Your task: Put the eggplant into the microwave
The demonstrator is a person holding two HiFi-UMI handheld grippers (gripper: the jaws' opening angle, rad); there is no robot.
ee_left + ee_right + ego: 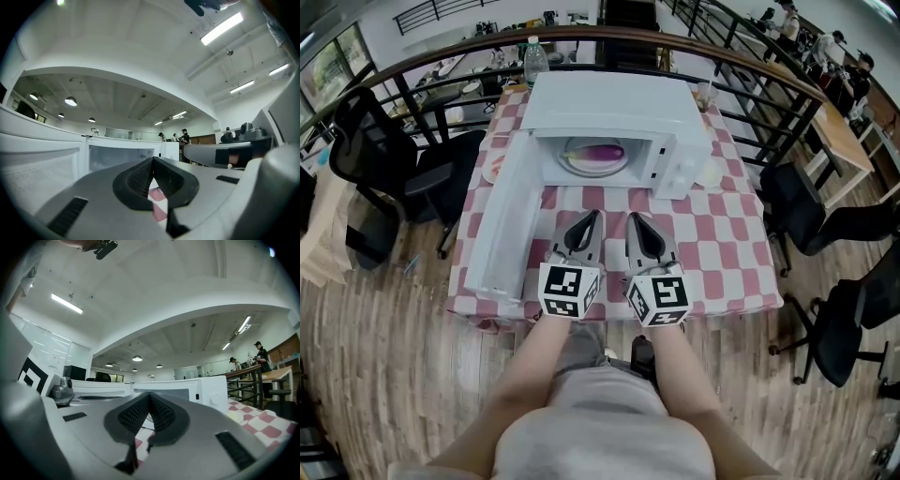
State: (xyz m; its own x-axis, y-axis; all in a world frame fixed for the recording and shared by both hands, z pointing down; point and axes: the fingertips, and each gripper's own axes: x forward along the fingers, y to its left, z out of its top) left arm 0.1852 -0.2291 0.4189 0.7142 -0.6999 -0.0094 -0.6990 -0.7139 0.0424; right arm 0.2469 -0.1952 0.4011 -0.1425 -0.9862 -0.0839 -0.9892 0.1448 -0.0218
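Checkered table [731,253], open microwave [619,131], eggplant [598,153] inside

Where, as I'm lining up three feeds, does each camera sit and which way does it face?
Head view: on the person's head, looking steeply down at the open microwave with the eggplant inside; both forearms, left claw and right claw show.
Left gripper view: on the left claw, looking level along its shut jaws toward the microwave.
Right gripper view: on the right claw, level along shut jaws, microwave ahead.
Shared: all three show the microwave and checkered tablecloth.
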